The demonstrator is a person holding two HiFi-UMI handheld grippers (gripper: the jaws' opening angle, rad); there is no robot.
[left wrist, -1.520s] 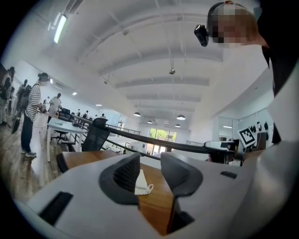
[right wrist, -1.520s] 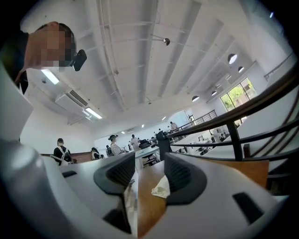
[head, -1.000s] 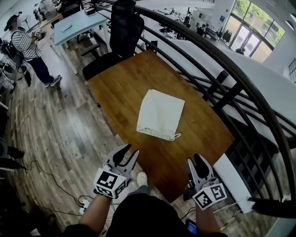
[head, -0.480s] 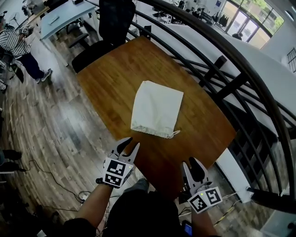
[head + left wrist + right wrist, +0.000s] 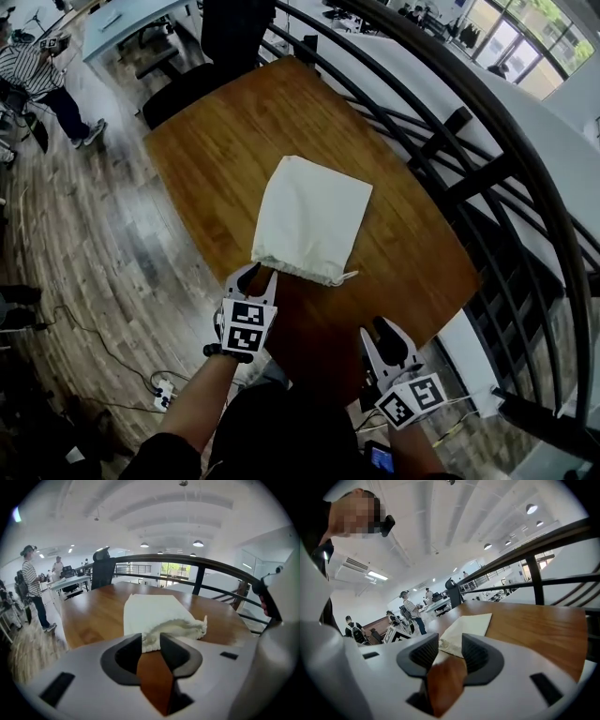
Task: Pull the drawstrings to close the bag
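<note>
A cream drawstring bag (image 5: pixel 311 216) lies flat on the wooden table (image 5: pixel 216 141), its gathered mouth toward me and a knotted cord end (image 5: pixel 350 277) sticking out at the near right corner. My left gripper (image 5: pixel 255 278) sits right at the mouth's near left corner, open, with nothing between the pads. In the left gripper view the ruffled mouth (image 5: pixel 176 627) shows just beyond the left gripper (image 5: pixel 151 641). My right gripper (image 5: pixel 382 330) hovers over the table's near edge, short of the bag, also open. The right gripper (image 5: pixel 450 651) has the bag (image 5: pixel 466 626) ahead of it.
A black curved railing (image 5: pixel 450 122) runs along the table's right side. A black office chair (image 5: pixel 230 33) stands at the far end. A person in a striped top (image 5: pixel 37 80) is at the far left on the wood floor (image 5: pixel 84 244), with cables near my feet.
Both grippers have come down and forward toward the bag. The left one moved more and now reaches the bag's near left corner. The right one sank slightly over the table edge.
</note>
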